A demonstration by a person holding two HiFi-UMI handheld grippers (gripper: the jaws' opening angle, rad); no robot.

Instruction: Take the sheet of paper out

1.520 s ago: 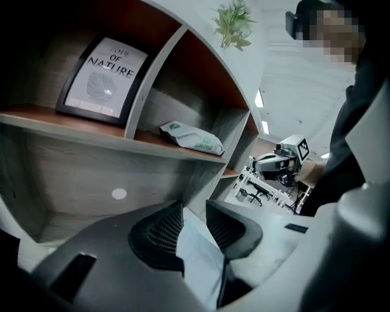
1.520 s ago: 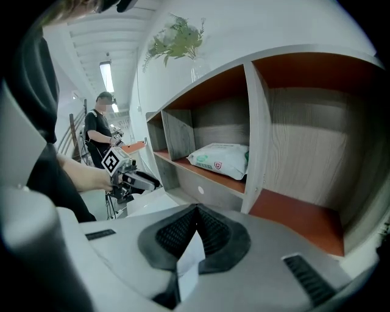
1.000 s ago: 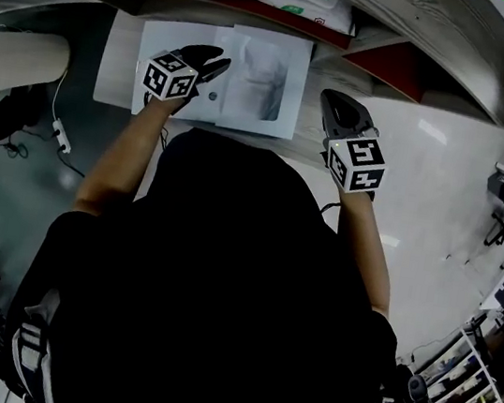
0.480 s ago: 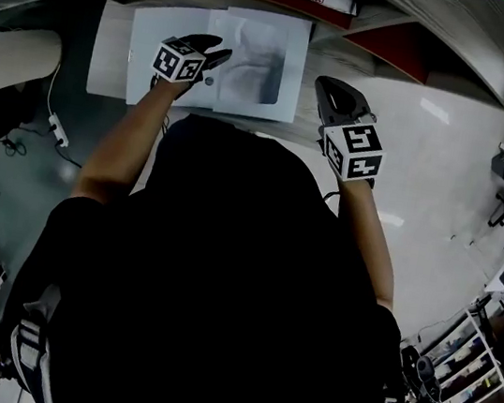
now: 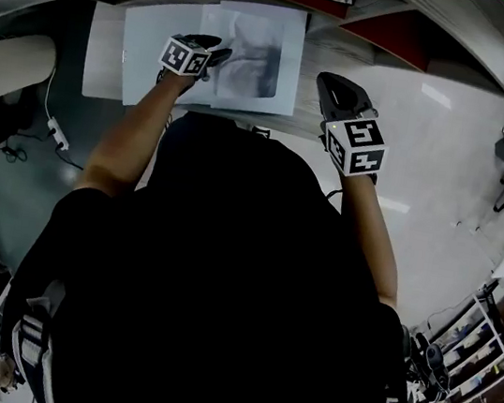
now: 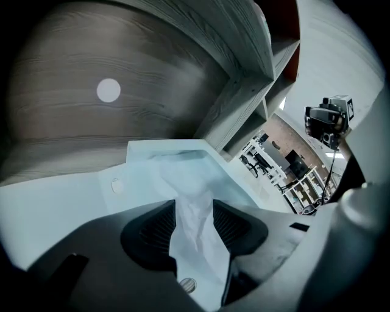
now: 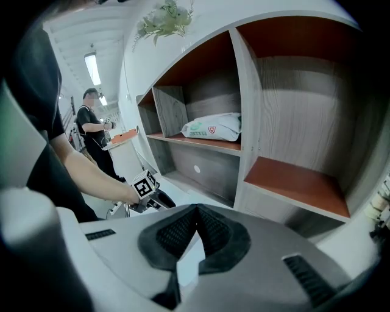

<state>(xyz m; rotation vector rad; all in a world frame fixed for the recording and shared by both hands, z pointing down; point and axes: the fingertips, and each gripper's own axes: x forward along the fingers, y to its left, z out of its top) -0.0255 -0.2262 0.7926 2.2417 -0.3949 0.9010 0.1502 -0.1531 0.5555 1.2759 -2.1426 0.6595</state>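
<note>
- Between the opening jaws of the left gripper (image 6: 194, 206), the creased sheet of paper (image 6: 198, 244) is seen, laid on a pale folder (image 6: 61, 201) on the table (image 5: 105, 49).
- Right of the folder, the right gripper (image 7: 196, 210) is held with jaws closed, empty, before a shelf (image 7: 292, 183).

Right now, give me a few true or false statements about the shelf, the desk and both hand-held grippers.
1. A white packet lies on the shelf. True.
2. The right hand-held gripper clamps the sheet. False: its jaws are together on nothing.
3. The sheet lies on the desk. True.
4. The left hand-held gripper reaches into the shelf. False: it hangs over the desk, jaws opening, the sheet between them unpinched.
</note>
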